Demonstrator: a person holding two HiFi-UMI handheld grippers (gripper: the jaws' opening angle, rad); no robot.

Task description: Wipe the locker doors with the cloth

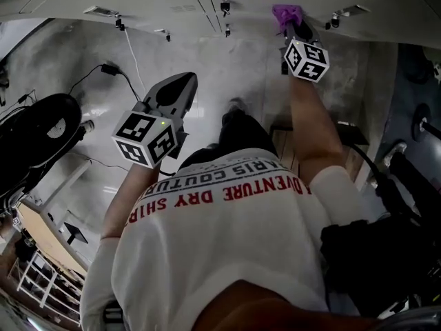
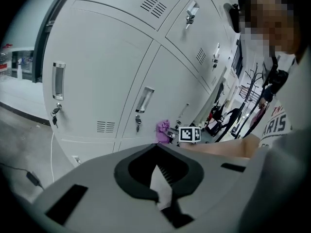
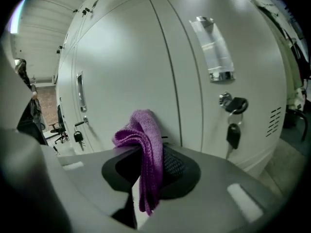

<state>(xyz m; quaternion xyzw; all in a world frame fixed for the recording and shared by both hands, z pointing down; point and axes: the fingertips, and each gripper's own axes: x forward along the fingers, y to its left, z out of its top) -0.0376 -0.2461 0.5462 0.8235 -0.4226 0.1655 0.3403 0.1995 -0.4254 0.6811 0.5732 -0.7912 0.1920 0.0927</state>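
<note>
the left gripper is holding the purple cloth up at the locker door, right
No, it is the right gripper that holds the cloth up at the locker door. The right gripper view shows it pinched between those jaws. The left gripper is shut on nothing.

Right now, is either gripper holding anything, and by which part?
The right gripper pinches the purple cloth at its folded middle, one end hanging down. The left gripper is shut, empty.
</note>
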